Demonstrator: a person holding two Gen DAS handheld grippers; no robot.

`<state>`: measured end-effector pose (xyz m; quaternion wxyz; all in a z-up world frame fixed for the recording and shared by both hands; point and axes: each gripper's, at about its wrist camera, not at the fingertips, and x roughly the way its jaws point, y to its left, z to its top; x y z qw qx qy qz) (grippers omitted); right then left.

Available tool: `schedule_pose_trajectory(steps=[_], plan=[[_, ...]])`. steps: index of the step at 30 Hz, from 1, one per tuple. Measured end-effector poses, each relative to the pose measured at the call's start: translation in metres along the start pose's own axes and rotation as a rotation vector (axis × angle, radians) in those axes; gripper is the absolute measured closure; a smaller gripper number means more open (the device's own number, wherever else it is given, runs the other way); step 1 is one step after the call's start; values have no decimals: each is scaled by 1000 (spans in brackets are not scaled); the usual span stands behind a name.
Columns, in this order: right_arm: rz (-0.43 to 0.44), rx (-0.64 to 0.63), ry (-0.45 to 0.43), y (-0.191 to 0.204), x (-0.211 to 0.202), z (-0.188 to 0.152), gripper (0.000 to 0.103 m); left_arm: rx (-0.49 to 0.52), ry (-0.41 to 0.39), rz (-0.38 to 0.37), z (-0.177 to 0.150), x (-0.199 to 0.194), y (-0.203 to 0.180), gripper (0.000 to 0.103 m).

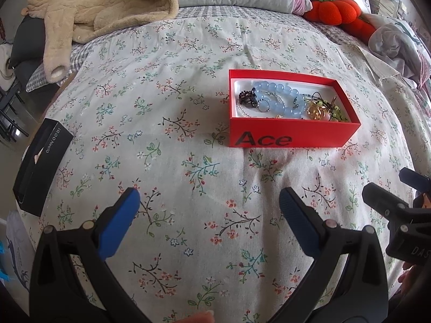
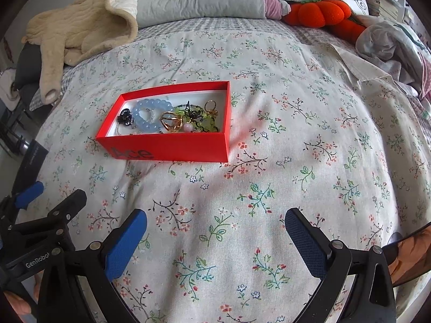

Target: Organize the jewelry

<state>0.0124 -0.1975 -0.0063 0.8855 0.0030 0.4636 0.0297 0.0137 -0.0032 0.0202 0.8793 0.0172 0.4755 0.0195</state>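
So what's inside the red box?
The red box holds a blue bead bracelet, gold rings, a black clip and green beads. Anything beneath that pile is hidden.

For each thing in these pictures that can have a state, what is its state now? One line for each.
Red box: lid off, upright on the bedspread, jewelry inside.
Blue bead bracelet: lying in the red box, among other pieces.
Gold ring: in the red box, not held.
Black box: open, lying at the bed's edge.
Left gripper: open, holding nothing.
Right gripper: open, holding nothing.
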Motion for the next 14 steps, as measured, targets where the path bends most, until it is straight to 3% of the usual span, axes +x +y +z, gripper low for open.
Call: schedule_pose_trajectory(steps=[14], plan=[[-10, 3, 4, 0, 2, 0, 0, 9, 3, 13, 2, 1, 0, 0]])
